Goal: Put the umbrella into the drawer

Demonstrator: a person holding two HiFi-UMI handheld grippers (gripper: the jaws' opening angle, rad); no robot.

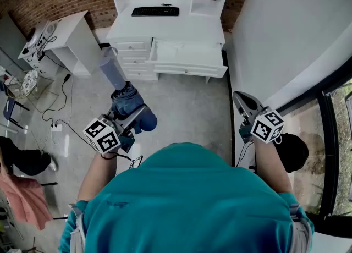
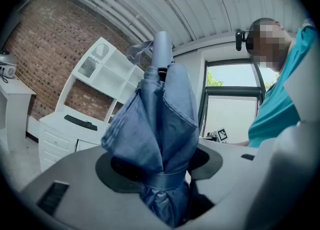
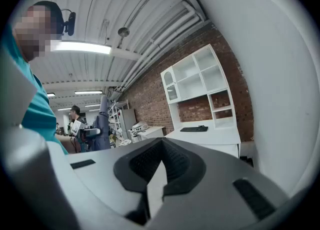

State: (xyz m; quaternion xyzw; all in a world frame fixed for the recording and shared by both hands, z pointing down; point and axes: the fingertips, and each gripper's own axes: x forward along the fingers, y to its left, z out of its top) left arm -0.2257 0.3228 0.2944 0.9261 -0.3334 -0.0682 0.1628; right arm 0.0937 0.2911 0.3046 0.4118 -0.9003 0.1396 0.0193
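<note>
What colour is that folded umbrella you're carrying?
The umbrella is denim blue with a paler grey-blue handle; the left gripper view shows it best.

No words, numbers or brand names could be read in any of the views. The only printed signs were black-and-white square markers on the left cube (image 1: 103,135) of the left claw (image 1: 131,115) and on the right cube (image 1: 267,125) of the right claw (image 1: 238,97). These were block patterns without letters or digits. The keyboard (image 1: 155,11) on the white table (image 1: 165,27) was too small for its key legends to be made out.
</note>
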